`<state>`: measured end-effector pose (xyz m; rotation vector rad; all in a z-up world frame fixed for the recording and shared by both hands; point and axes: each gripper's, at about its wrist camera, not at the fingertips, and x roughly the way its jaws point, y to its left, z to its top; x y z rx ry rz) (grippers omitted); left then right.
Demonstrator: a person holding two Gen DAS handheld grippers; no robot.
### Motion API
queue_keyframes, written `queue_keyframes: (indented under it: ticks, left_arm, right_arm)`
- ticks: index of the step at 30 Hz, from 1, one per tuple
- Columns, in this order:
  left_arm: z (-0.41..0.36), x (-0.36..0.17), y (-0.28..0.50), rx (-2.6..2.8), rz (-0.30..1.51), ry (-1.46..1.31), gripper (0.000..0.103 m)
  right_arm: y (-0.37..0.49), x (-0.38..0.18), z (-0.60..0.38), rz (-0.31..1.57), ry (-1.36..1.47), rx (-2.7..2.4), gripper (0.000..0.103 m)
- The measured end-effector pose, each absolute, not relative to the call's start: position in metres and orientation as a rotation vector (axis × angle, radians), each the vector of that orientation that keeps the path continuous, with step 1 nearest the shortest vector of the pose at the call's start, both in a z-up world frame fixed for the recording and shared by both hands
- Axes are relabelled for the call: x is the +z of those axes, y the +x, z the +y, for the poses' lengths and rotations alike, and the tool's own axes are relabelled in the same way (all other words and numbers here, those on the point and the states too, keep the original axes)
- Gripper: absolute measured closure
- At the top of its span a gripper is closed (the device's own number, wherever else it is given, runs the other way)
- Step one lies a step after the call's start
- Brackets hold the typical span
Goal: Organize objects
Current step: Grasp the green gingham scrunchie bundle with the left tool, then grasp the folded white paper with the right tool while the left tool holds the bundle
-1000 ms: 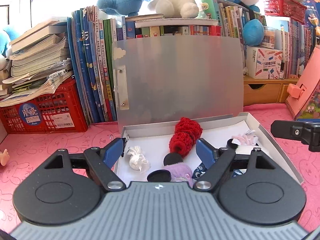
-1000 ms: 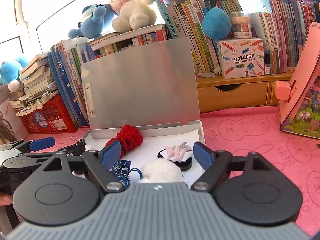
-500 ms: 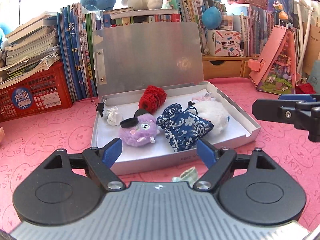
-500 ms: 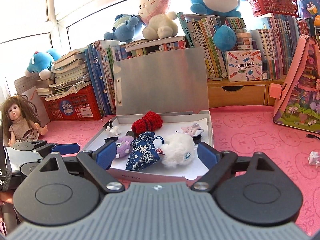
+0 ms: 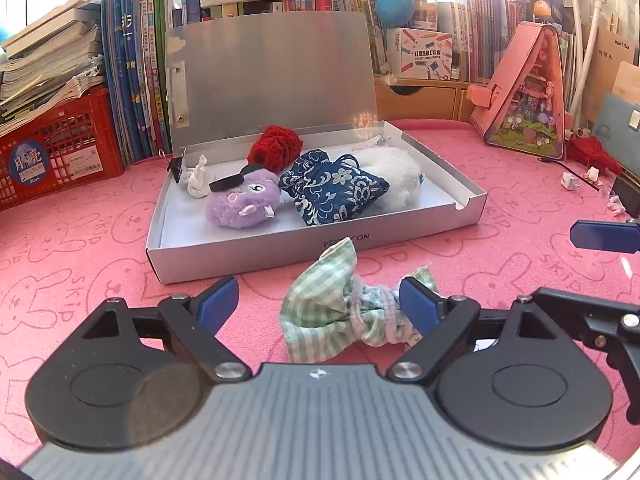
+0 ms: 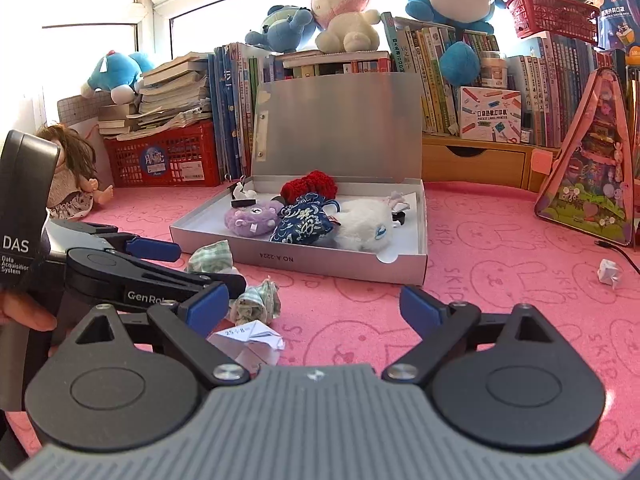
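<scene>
Silver box (image 5: pixel 400 236), lid raised, on the pink mat (image 5: pixel 80 240) — it already holds a purple plush (image 5: pixel 244 204), a blue floral pouch (image 5: pixel 336 192), a white plush (image 5: pixel 396 174), a red knit piece (image 5: pixel 274 148) and a small white item (image 5: pixel 197 178) at its far left. Left to sort, near the box front: a green checked cloth (image 5: pixel 320 312) and a folded paper (image 6: pixel 252 338); a crumpled paper (image 6: pixel 610 272) lies well apart at right. Left gripper (image 5: pixel 320 306) — jaws just widened, spread around the cloth, pads not pressing. Right gripper (image 6: pixel 314 308) — jaws just widened, nothing between them. Judged largely done.
</scene>
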<state>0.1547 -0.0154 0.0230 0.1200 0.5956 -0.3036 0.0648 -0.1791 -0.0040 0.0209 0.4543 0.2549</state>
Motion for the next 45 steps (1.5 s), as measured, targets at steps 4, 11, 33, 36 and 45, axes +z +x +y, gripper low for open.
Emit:
queue_keyframes:
  ticks: [4,11,33,36,45]
  left_arm:
    - [-0.016,0.025,0.156,-0.306,0.603,0.092,0.012]
    - [-0.020,0.034,0.151,-0.352,0.586,0.064,0.008]
    - [-0.044,0.014,0.172,-0.294,0.684,0.113,0.025]
    - [-0.035,0.019,0.169,-0.276,0.669,0.110,0.029]
    - [-0.002,0.030,0.154,-0.229,0.653,0.063,0.029]
  right_arm:
    - [0.058,-0.008,-0.185,0.467,0.003,0.257,0.005]
    - [0.055,-0.019,-0.171,0.483,-0.046,0.312,0.002]
    - [0.081,-0.038,-0.131,0.608,-0.158,0.333,0.002]
    - [0.082,-0.038,-0.133,0.611,-0.144,0.333,0.002]
    - [0.081,-0.038,-0.130,0.608,-0.153,0.336,0.002]
